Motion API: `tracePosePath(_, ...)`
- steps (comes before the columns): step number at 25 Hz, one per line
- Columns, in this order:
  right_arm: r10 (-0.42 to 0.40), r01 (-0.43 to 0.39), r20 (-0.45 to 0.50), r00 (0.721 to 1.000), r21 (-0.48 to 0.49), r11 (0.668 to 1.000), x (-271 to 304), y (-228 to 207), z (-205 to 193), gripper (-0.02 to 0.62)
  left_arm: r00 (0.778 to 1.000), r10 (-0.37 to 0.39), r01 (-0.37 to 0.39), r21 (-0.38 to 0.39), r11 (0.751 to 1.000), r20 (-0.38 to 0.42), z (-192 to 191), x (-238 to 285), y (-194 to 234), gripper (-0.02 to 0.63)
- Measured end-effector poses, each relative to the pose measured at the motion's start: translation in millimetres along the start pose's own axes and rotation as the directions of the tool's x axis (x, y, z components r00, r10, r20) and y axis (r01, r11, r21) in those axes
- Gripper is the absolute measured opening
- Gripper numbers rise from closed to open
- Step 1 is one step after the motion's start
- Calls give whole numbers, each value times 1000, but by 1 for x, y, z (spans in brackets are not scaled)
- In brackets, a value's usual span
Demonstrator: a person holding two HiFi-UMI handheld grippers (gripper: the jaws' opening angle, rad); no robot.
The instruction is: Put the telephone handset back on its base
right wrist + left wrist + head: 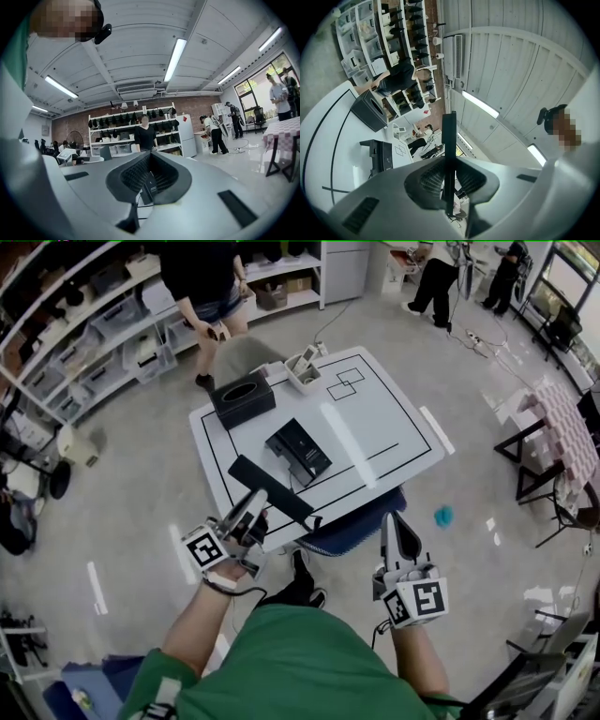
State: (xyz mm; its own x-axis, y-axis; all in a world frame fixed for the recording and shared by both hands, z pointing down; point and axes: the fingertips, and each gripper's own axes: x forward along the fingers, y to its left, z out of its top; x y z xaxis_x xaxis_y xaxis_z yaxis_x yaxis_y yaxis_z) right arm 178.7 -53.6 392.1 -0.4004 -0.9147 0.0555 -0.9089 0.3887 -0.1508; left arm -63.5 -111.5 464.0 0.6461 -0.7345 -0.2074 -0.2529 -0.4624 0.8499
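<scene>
The black telephone handset [272, 488] hangs tilted over the near left corner of the white table [394, 427]. My left gripper [253, 509] is shut on its near end. In the left gripper view the handset [449, 150] shows edge-on, standing up between the jaws of the left gripper [450, 187]. The black phone base [298, 452] sits mid-table, beyond the handset, and appears again at the left as the base [379, 157]. My right gripper [397, 529] hovers off the table's near edge, shut and holding nothing. In its own view the right gripper [150, 180] points across the room.
A black tissue box [242, 397] stands at the table's far left, and a small white tray [302, 369] sits at the far edge. A person [211, 287] stands behind the table. A blue seat [352, 526] is tucked under the near edge. Shelving [84, 343] lines the left.
</scene>
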Motion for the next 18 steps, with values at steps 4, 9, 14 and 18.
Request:
tracePosePath(4,-3,2,-29,1000,-22,1000,29,-11,0,20,1000,4,-5,-26,1000,-7,7,21,27,80)
tracePosePath(9,6,-8,-66,998,-32,999,72,-20,-2,20,1000,2,-3,-29,1000,-31,19,43,58,80)
tracePosePath(14,17,-18,-105,994,-7,1000,115,-26,-13,20,997,15,-17,-22,1000,-73,27,59,94,80)
tracePosePath(18,19,-21,-133,991,-7,1000,142,-29,-20,20,989,53,-49,28,998,-140,24,68,125,80)
